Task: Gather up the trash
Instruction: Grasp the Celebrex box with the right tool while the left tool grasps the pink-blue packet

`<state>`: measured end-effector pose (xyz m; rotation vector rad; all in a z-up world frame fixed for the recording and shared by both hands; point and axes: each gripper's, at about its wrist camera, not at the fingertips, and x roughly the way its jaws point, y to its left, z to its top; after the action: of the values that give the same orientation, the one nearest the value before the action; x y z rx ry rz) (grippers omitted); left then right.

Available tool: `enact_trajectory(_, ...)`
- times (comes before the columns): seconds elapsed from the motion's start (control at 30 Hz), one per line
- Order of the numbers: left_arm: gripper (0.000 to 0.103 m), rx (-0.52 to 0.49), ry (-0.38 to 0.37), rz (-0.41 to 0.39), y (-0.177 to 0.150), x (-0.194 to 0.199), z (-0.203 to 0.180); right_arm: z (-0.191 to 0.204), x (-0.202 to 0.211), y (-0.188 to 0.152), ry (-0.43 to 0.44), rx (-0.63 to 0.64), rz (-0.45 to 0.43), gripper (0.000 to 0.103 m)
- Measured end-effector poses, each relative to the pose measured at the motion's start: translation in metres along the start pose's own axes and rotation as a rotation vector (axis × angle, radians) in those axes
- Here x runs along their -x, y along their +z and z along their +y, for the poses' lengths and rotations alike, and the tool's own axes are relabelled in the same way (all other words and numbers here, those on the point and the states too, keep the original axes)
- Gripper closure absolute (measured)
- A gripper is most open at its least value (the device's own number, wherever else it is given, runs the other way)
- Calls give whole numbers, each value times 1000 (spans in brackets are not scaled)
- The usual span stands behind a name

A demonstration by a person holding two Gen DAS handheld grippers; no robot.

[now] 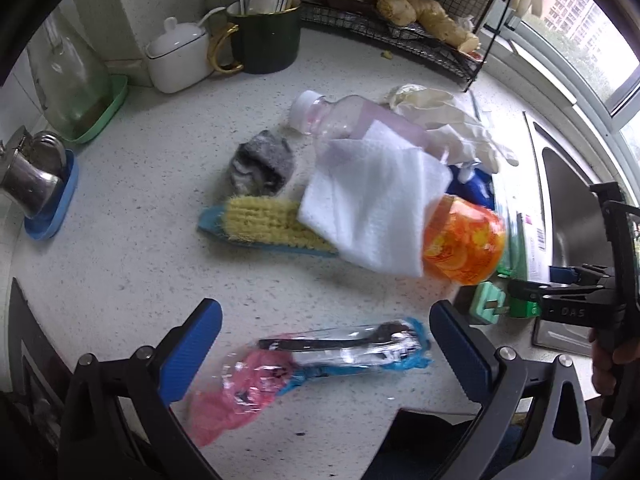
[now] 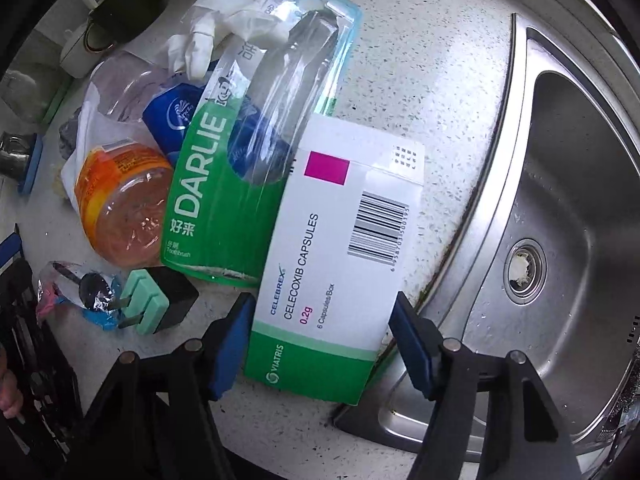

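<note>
Left gripper (image 1: 326,344), jaws wide, hangs over a wrapped plastic fork (image 1: 340,346) lying on the counter (image 1: 132,240). Right gripper (image 2: 322,338), half open, straddles a white-and-green capsule box (image 2: 336,256) beside the sink (image 2: 568,200); pads apparently not pressing it.

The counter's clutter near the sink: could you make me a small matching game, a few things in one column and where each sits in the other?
Things:
1. medicine box
2. scrubbing brush
3. plastic fork wrapper
4. ginger

Places:
A. on the black wire rack
B. between the left claw's open fingers
C. between the right claw's fingers, beside the sink
D. partly under the white tissue

Pairs: 1-C, 2-D, 3-B, 4-A
</note>
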<state>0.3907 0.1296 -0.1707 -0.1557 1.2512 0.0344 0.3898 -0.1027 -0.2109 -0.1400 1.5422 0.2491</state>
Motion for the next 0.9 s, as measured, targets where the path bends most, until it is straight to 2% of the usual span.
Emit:
enact_trajectory(0.13, 0, 22, 31, -3, -3, 3, 25, -5, 7, -5, -6, -9, -16, 39)
enact_trajectory(0.3, 0, 80, 30, 14, -13, 6, 52, -12, 5, -12, -17, -7, -25, 41)
enact_trajectory(0.37, 0, 90, 33, 14, -17, 9, 57, 4, 8, -23, -18, -2, -50, 41)
enact_trajectory(0.47, 0, 90, 19, 12, -23, 16, 61, 3, 20, -31, -18, -9, -79, 41)
enact_trajectory(0.57, 0, 1, -2, 24, -27, 18, 49, -5, 34, -42, -11, -38, -100, 41)
enact_trajectory(0.73, 0, -245, -1, 63, -31, 8, 12, -13, 51, -60, 2, -75, -128, 41)
enact_trajectory(0.87, 0, -352, -32, 82, -33, -4, -6, -23, 65, -70, 10, -94, -138, 41)
enact_trajectory(0.9, 0, -377, -30, 87, -33, -7, -9, -21, 59, -64, 16, -98, -139, 41)
